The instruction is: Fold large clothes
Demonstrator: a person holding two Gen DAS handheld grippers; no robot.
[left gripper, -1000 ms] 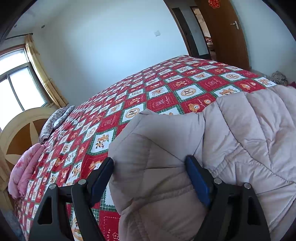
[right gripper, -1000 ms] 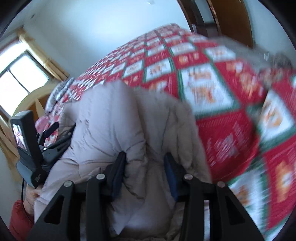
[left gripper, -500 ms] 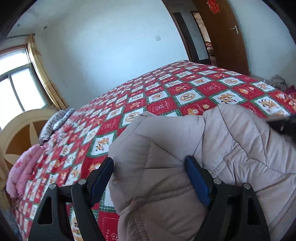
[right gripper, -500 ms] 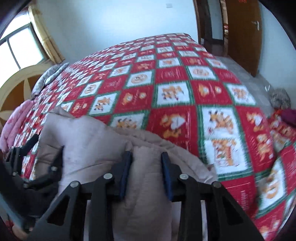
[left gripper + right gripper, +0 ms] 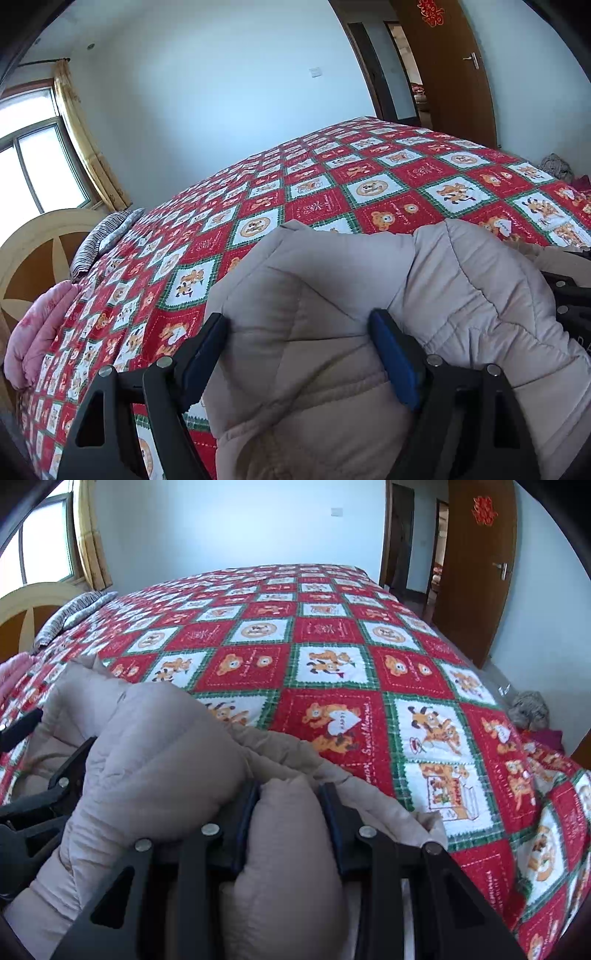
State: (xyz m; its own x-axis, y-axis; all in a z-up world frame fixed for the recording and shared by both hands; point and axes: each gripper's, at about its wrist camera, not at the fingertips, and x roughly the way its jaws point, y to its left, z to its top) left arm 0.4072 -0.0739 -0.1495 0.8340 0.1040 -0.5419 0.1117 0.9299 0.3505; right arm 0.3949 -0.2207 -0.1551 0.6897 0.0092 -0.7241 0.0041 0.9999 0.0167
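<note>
Left hand-held gripper (image 5: 299, 343) clamped wide on beige puffer coat (image 5: 461, 295), right hand-held gripper (image 5: 290, 812) pinched narrower fold, above patchwork bedspread (image 5: 332, 635).

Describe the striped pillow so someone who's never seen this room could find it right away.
Start at the bed's red patchwork quilt and follow it to the tan headboard by the window. The striped pillow lies there, grey-and-white striped, unlike the plain pink bedding beside it.

My right gripper (image 5: 288, 808) pinching a puffy fold of beige padded coat (image 5: 155, 753), my left gripper (image 5: 48, 786) at near left, red patchwork bedspread (image 5: 332, 635) beyond, brown door (image 5: 476, 572) far right.
</note>
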